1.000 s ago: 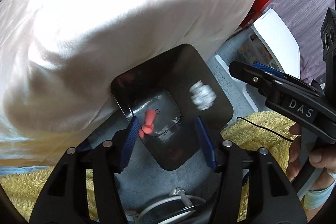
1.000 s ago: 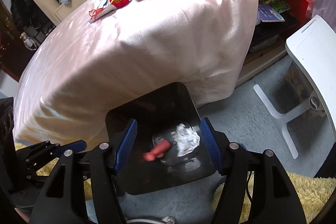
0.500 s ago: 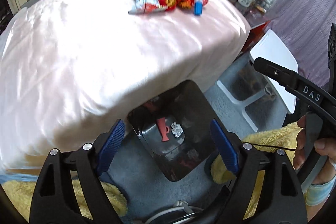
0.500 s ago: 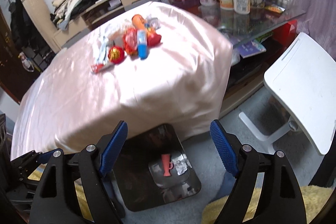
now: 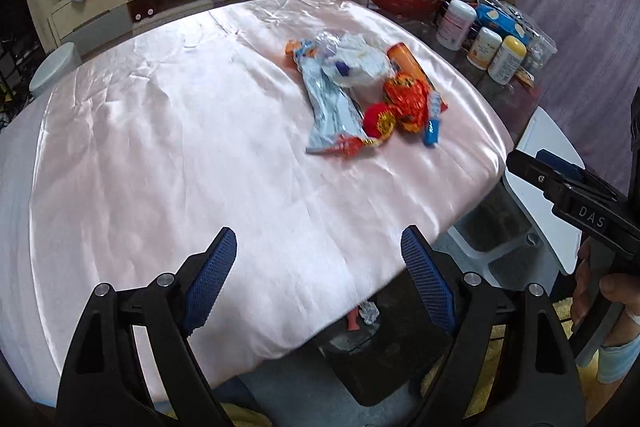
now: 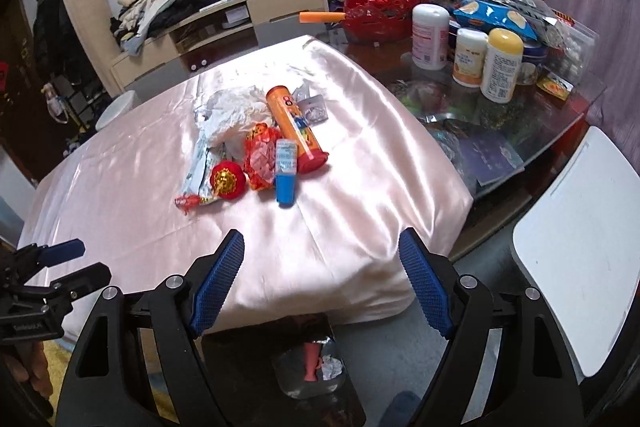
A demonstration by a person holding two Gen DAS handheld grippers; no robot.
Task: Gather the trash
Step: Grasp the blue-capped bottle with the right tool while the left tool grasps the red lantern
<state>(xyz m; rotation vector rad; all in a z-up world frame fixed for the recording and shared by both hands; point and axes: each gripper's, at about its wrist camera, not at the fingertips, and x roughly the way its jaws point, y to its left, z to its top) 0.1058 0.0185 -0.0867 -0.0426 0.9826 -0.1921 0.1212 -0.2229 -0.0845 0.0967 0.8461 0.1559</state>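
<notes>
A pile of trash lies on the pink satin tablecloth (image 5: 180,147): a silver wrapper (image 5: 332,111), crumpled white paper (image 6: 232,107), an orange tube (image 6: 296,127), a blue tube (image 6: 286,173), a red ball (image 6: 227,179) and a red-orange wrapper (image 6: 260,155). A black bin (image 6: 256,367) stands on the floor below the table edge, holding a pink piece (image 6: 310,361) and a foil ball (image 6: 332,365). My left gripper (image 5: 318,279) is open and empty above the table's near edge. My right gripper (image 6: 320,283) is open and empty above the table corner.
Bottles (image 6: 500,67), a red basket (image 6: 376,7) and snack packets crowd a glass table at the right. A white stool (image 6: 576,267) stands right of the bin. A TV cabinet (image 6: 224,27) with clothes lines the back wall. Yellow rug (image 5: 492,359) lies under the bin.
Both grippers have risen from just over the bin to table height. The foil ball dropped into the bin beside the pink piece. Both grippers' jaws have opened wider.
</notes>
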